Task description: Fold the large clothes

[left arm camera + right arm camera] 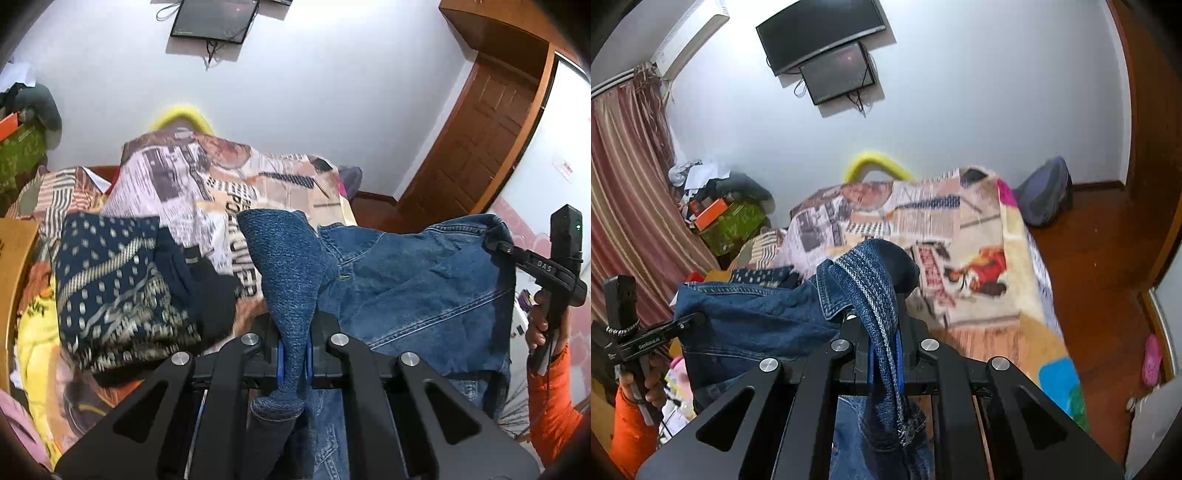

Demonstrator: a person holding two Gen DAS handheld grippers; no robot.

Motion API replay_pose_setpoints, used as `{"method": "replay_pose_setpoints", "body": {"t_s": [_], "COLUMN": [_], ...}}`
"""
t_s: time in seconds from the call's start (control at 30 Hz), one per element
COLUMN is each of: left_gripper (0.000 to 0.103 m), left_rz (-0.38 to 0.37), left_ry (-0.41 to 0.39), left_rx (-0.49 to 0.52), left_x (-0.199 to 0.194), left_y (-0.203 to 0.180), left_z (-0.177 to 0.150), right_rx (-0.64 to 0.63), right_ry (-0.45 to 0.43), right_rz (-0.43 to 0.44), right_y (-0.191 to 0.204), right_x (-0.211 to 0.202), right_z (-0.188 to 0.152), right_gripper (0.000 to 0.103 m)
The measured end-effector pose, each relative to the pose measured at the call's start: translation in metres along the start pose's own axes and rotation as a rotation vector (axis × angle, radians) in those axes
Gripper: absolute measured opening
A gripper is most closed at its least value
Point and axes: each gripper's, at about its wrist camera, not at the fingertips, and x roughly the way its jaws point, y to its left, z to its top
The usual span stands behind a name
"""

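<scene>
Denim: blue denim jacket (417,291) with knitted trim, stretched in the air between both tools, above the bed (960,236).
Left gripper (294,354): pinched tight on a knit fold, angled downward.
Right gripper (886,354): clamped on the ribbed, striped knit edge, angled downward.
Bedcover: flat newspaper-print blanket (192,177).
Beside it: folded navy patterned cloth (118,280).

Blue denim jacket (417,280) with a darker knit cuff; navy cloth (118,288) dotted and banded in cream; newspaper-print bedspread (945,236) in pink, beige and orange; orange sleeve (550,402); red-and-cream striped curtain (624,177); yellow cushion (875,164)
</scene>
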Motion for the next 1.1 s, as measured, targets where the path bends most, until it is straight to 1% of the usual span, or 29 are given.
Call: {"method": "replay_pose_setpoints", "body": {"t_s": [0.13,0.23,0.37,0.43,0.47,0.5,0.57,0.63,0.73,0.77,0.87,0.93,1.0,1.03,1.1], "left_gripper": [0.007,0.007,0.007,0.007,0.007,0.007,0.008,0.009,0.011,0.012,0.016,0.018,0.024,0.026,0.036], "left_rz": [0.011,0.094,0.178,0.218,0.220,0.205,0.186,0.187,0.185,0.179,0.213,0.239,0.279,0.295,0.320], "left_ry": [-0.001,0.031,0.087,0.110,0.122,0.129,0.133,0.135,0.124,0.110,0.105,0.106,0.106,0.107,0.109], "left_rx": [-0.027,-0.029,-0.069,-0.089,-0.112,-0.141,-0.179,-0.199,-0.212,-0.215,-0.202,-0.185,-0.154,-0.139,-0.114], "left_x": [0.024,0.056,0.096,0.112,0.120,0.126,0.131,0.135,0.134,0.132,0.131,0.128,0.121,0.118,0.108], "left_y": [0.021,0.044,0.080,0.098,0.110,0.121,0.135,0.143,0.145,0.145,0.142,0.138,0.130,0.126,0.117], "left_z": [0.015,0.018,0.012,0.008,0.005,0.002,-0.002,-0.006,-0.010,-0.013,-0.017,-0.019,-0.021,-0.022,-0.027], "right_rx": [0.002,0.024,0.059,0.059,0.067,0.084,0.106,0.095,0.085,0.078,0.053,0.030,0.002,-0.009,-0.033], "right_ry": [0.010,0.045,0.113,0.137,0.152,0.168,0.198,0.231,0.260,0.261,0.265,0.284,0.297,0.295,0.269], "right_rz": [-0.021,-0.062,-0.119,-0.182,-0.200,-0.208,-0.224,-0.241,-0.249,-0.252,-0.258,-0.267,-0.277,-0.279,-0.276], "right_y": [-0.011,-0.028,-0.054,-0.071,-0.080,-0.089,-0.105,-0.112,-0.120,-0.120,-0.116,-0.112,-0.106,-0.103,-0.096], "right_x": [0.024,0.054,0.090,0.108,0.116,0.123,0.132,0.140,0.148,0.147,0.141,0.137,0.125,0.122,0.103], "right_z": [0.012,0.010,0.001,-0.006,-0.010,-0.014,-0.022,-0.029,-0.039,-0.042,-0.044,-0.046,-0.049,-0.050,-0.053], "right_gripper": [0.007,0.007,0.007,0.007,0.007,0.007,0.007,0.007,0.008,0.010,0.011,0.015,0.026,0.029,0.039]}}
